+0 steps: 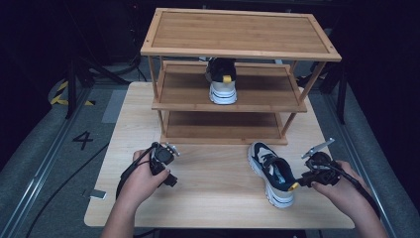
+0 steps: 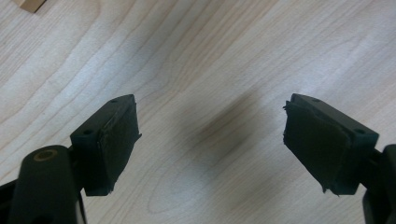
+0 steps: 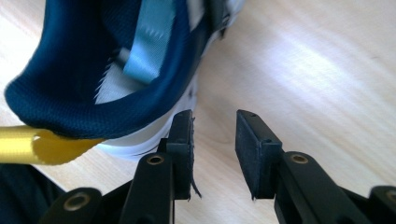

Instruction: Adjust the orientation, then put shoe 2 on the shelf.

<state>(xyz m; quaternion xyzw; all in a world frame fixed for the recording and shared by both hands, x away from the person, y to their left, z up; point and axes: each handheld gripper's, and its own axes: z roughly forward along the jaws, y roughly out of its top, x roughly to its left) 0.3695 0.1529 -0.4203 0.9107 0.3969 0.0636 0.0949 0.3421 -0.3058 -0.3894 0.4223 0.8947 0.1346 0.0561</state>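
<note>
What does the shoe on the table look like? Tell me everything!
The shoe is a sneaker with a dark blue upper, pale panels at the toe, a thick white sole and a yellow pull loop at the heel. Its lining is dark blue with a light blue strap inside. It stands upright on the wooden table, toe towards the shelf rack. The right gripper sits at its heel, one pad right beside the white sole, nothing between the jaws.

One shoe (image 1: 272, 173) lies on the table (image 1: 213, 198) before the rack (image 1: 233, 74); another (image 1: 222, 79) on its middle shelf.

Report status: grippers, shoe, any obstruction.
Left gripper open over bare table. Right gripper open beside shoe heel, nothing between pads. Second shoe on rack. Nothing blocking.
</note>
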